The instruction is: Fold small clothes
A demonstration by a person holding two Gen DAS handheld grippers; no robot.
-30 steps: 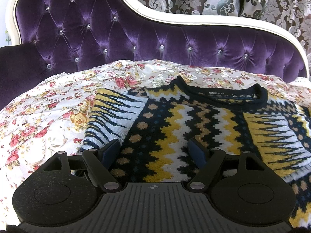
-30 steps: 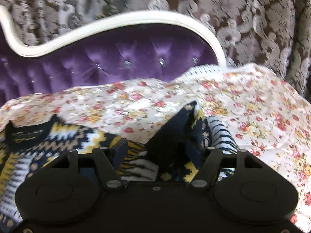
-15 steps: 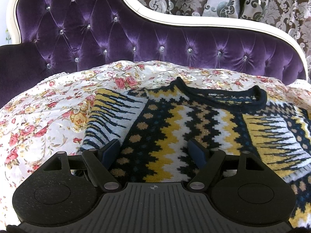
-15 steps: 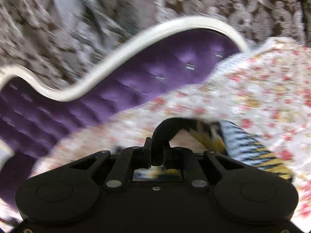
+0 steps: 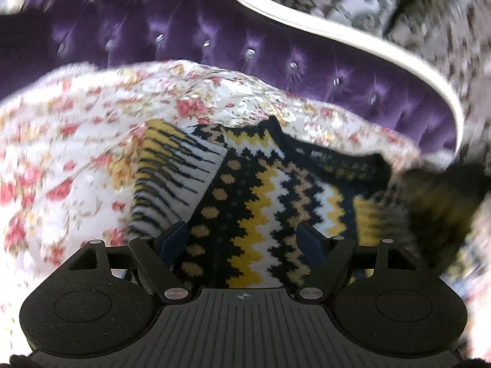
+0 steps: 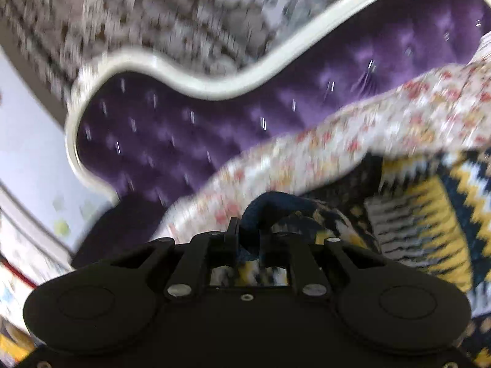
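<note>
So the thing being folded is a small knitted sweater in navy, yellow and white zigzags [image 5: 254, 202], lying front-up on a bed with a rose-print floral bedspread [image 5: 70, 141]. Its dark ribbed collar points toward the tufted purple velvet headboard with the cream frame [image 5: 190, 30]. One striped sleeve looks already tucked in along the side in the left wrist view.

The right claw [image 6: 248, 239] is pinched nearly closed on a dark navy bit of the knit, probably a sleeve or side edge, and that fabric is lifted off the bed. The left claw [image 5: 242, 239] is wide open with nothing in it, its fingers straddling the lower body of the sweater, low over it; can't tell if it's actually touching.

My take on doing this fold well: carry the pinched edge across in a low arc so the knit doesn't drag the whole sweater sideways, and use the open left one to pin the body down. Chunky knit likes to bunch up, so lay it flat before letting go. Both views are pretty blurry, so the finer details are a guess.
</note>
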